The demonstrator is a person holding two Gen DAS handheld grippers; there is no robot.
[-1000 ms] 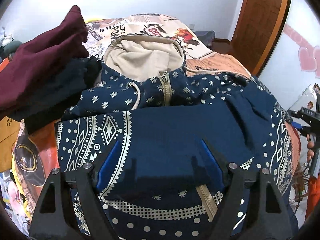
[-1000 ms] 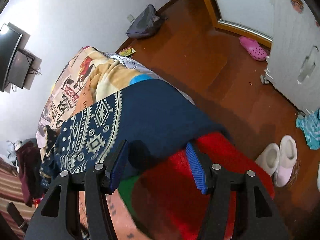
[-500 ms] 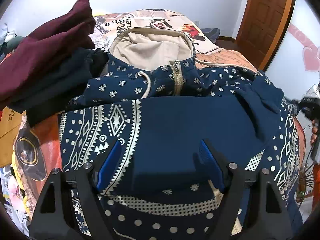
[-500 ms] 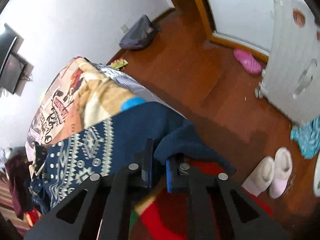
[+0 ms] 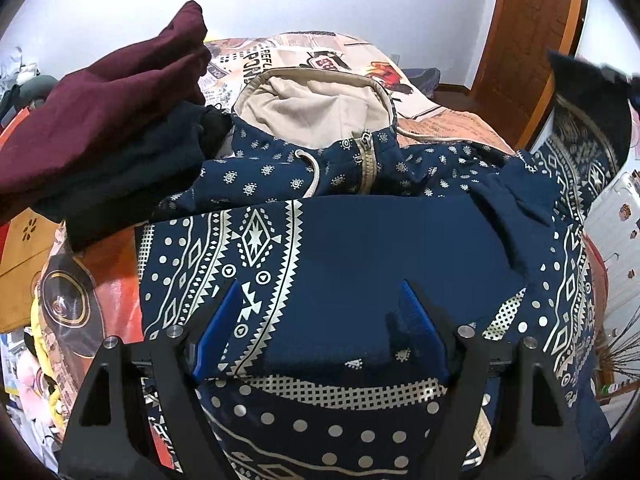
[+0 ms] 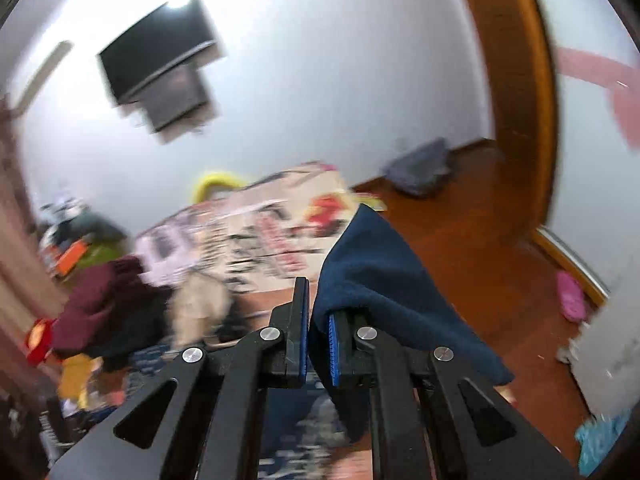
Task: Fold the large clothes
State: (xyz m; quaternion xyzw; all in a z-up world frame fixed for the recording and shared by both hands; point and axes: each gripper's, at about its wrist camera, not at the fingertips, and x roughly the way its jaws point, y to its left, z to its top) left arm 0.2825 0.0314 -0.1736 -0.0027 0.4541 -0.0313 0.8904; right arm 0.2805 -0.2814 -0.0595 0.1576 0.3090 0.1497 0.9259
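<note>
We pinch the hoodie's [image 5: 400,240] soft, heavy cuff in the right gripper [image 6: 318,344]; the left gripper [image 5: 320,332], jaws wide and empty, should take the hem.

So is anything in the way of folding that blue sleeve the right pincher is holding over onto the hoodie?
Nothing visible blocks it. The right gripper is shut on the sleeve, and the hoodie's flat front lies bare. The maroon clothes sit off at its side.

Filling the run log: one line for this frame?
stage: sleeve fold | right gripper: shut on hoodie sleeve, raised | left gripper: open over hoodie
</note>
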